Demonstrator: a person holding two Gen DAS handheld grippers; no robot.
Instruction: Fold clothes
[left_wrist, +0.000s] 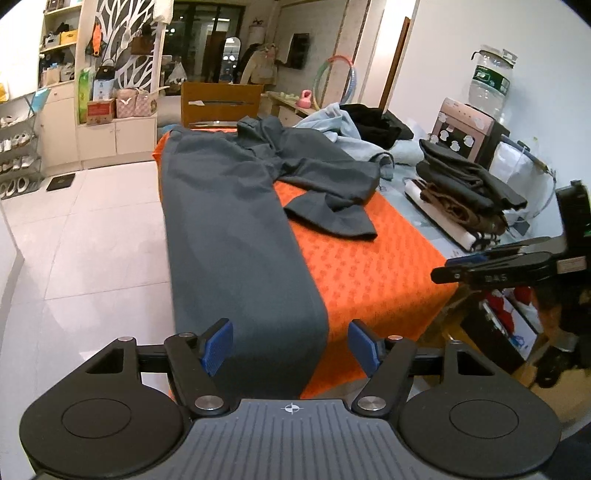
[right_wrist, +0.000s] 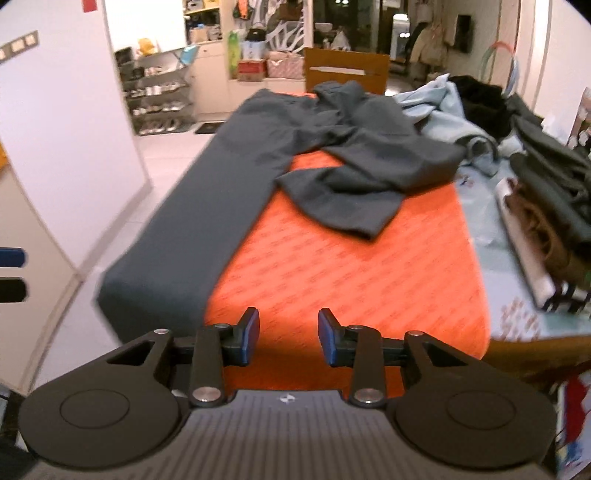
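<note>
Both tools (left_wrist: 290, 347) (right_wrist: 288, 338) apart, empty; trousers (left_wrist: 229, 221) hem hangs off cloth (left_wrist: 369, 258), hidden.

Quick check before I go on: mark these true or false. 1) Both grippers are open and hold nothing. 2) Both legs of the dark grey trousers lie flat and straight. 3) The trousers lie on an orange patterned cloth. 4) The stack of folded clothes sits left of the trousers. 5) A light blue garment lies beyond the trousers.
1) True: the left gripper and right gripper are open and empty.
2) False: on the dark grey trousers, one leg is straight; the other is crumpled back.
3) True: the orange patterned cloth lies under them.
4) False: the stack of folded clothes sits to their right.
5) True: light blue garment.
</note>
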